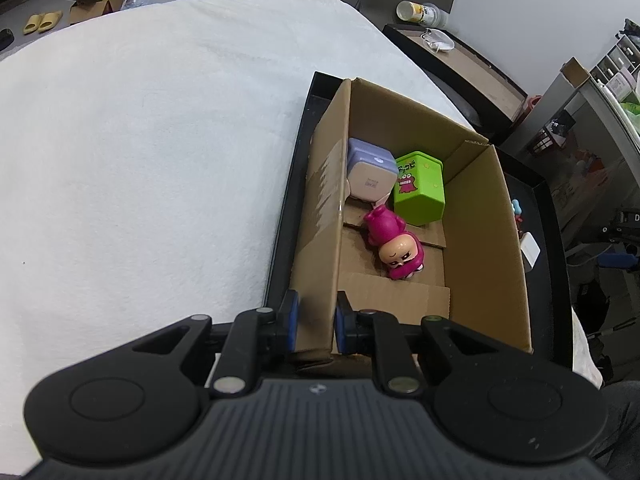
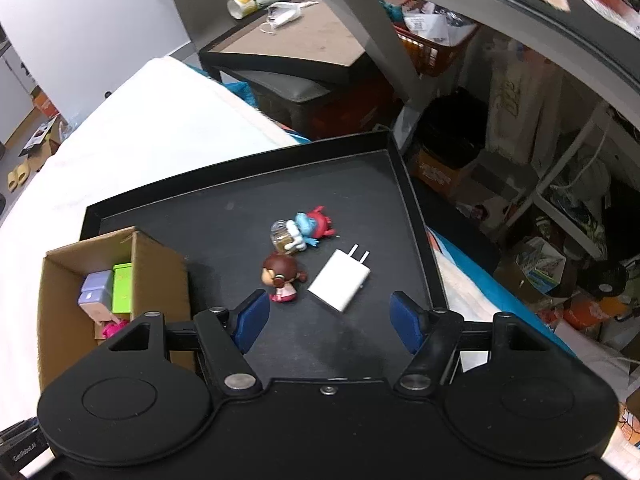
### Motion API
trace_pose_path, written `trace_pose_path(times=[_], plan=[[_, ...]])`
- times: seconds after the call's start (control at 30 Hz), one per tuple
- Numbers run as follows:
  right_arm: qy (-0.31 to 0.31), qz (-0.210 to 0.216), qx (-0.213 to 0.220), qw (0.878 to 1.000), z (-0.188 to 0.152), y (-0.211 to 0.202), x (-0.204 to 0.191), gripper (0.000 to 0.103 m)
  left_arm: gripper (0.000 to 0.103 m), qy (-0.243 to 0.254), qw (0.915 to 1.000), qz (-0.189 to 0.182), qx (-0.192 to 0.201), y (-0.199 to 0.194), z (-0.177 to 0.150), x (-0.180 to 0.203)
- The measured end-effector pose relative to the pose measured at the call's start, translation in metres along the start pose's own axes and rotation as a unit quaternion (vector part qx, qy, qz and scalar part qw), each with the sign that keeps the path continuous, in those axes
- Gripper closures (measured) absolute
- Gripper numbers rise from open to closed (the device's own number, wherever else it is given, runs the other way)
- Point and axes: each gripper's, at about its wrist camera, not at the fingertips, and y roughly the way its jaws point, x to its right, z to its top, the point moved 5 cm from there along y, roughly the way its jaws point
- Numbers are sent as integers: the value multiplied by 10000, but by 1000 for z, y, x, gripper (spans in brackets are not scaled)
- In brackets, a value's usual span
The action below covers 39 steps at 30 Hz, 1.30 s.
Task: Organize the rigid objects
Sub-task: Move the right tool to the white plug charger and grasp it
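Where legible, only cartoon lettering on green box [image 1: 419, 188] in cardboard box [image 1: 472, 184].

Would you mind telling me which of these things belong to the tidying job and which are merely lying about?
Part of the job:
cardboard box, clamped by the left gripper
pink figurine, green box, lilac case
white charger, brown-haired figurine, blue figurine
black tray
right gripper, open

Lying about:
yellow slippers
face mask

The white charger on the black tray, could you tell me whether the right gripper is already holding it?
No, the white charger lies flat on the black tray, ahead of the right gripper, whose blue pads stand apart around nothing.
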Motion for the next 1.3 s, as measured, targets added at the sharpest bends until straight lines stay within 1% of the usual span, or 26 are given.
trace_pose_path(times=[0.27, 0.5, 0.87, 0.97, 1.13, 1.23, 1.3], plan=[[251, 87, -113, 9996, 2, 19, 8, 37, 86, 42, 9999, 88, -29, 3, 0, 2], [290, 113, -239, 9992, 1, 42, 4, 37, 86, 57, 9998, 166, -67, 5, -1, 3], [361, -20, -469, 9982, 1, 76, 0, 37, 86, 76, 9995, 293, -124, 8, 0, 5], [383, -33, -508, 9980, 1, 83, -1, 37, 86, 31, 9995, 278, -137, 9, 0, 4], [258, -109, -614, 9977, -2, 94, -6, 38, 86, 34, 9994, 310, -148, 10, 1, 6], [231, -194, -612, 9977, -4, 96, -4, 42, 86, 49, 9993, 337, -144, 9, 1, 6], [264, -166, -781, 9965, -7, 99, -2, 63, 86, 36, 9993, 343, -145, 10, 1, 6]])
